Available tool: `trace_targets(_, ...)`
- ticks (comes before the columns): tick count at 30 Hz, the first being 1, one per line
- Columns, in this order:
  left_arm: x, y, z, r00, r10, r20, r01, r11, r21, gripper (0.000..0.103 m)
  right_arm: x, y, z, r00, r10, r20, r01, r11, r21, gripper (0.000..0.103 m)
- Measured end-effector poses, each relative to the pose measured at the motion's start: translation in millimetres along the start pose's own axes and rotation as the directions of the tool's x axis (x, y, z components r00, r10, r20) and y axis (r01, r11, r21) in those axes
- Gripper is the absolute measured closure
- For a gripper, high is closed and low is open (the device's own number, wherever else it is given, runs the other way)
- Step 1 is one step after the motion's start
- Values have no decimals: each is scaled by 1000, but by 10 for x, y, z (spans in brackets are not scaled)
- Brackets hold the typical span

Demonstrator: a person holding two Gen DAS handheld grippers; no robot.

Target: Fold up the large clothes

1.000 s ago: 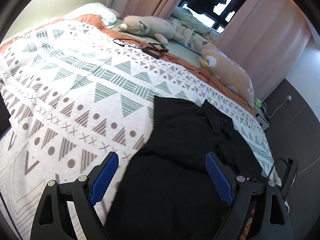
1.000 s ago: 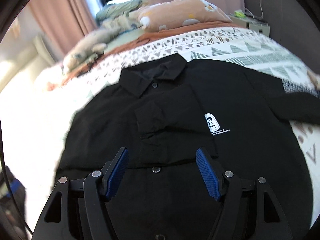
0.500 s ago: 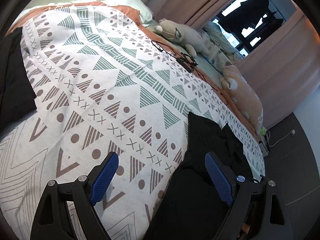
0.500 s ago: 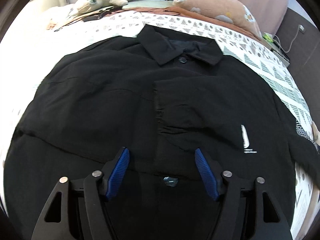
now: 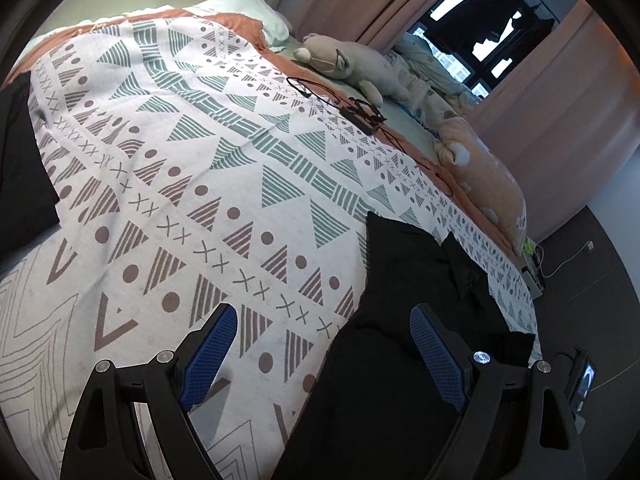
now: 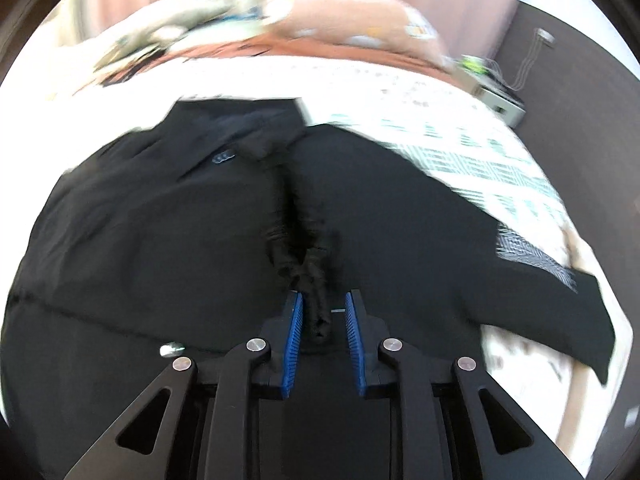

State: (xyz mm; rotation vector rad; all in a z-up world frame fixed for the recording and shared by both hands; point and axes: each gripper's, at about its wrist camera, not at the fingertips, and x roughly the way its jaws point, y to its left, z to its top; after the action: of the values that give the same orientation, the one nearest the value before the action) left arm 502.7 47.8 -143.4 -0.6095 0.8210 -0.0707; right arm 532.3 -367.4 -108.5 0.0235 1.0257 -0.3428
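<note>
No legible text; L gripper (image 5: 320, 340) wide apart, R gripper (image 6: 324, 312) closing round black shirt (image 6: 160, 232) fold.

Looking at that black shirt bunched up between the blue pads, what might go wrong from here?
The right tool is closing on only a thin ridge of the black shirt, so the fabric may slip out when lifted. Pulling from that middle bunch could drag the shirt crooked and undo the sleeve lying across the patterned blanket. The left tool hangs open over the shirt's edge holding nothing, so nothing pins the cloth down.
</note>
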Motion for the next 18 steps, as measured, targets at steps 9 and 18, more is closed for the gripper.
trace_targets(9,124,-121,-25,999,-34,-8,34,999,-40,14,-360,-1107,-47,999,21,32,-26,983,184,81)
trace_targets(18,373,-616,-197,1000,20,-17,-18,995,98,21,204,-1255,-303,946,322,-36,-298,907,297,80)
